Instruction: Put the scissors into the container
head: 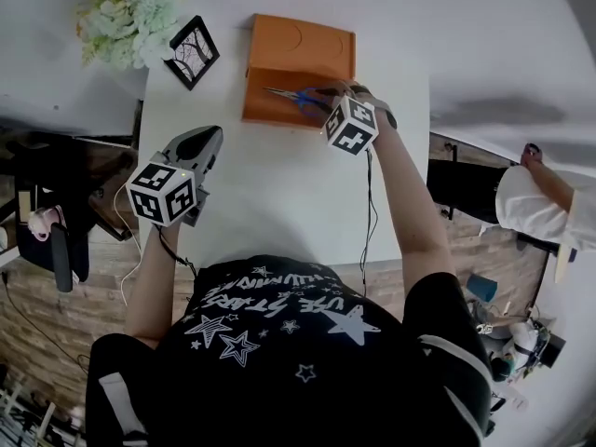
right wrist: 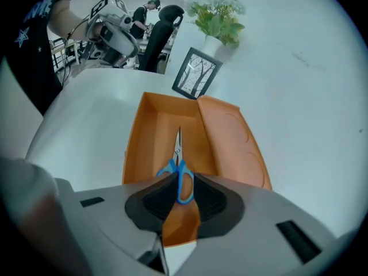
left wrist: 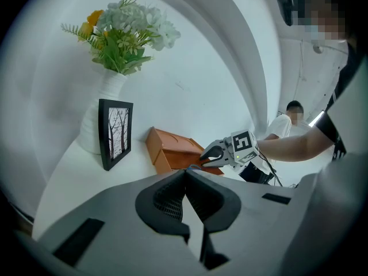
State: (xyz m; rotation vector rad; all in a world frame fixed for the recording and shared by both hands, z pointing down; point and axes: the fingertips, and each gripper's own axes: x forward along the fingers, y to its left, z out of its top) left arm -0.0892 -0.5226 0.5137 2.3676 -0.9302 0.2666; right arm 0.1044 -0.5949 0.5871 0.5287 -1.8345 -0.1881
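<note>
Resting on the counter (head: 279, 184), the open container (right wrist: 152, 137) has no scissors released into it yet; the task looks nearly done, with only lowering and letting go left. The right gripper (right wrist: 178, 191), arm stretched out over the container, pinches the scissors (right wrist: 179, 165) by their blue handles, blades pointing into the container. The left gripper (left wrist: 185, 197), pressed together and empty, hangs well short of the container

Blue-handled scissors (right wrist: 179, 171), over open orange container (right wrist: 148, 132)
</note>
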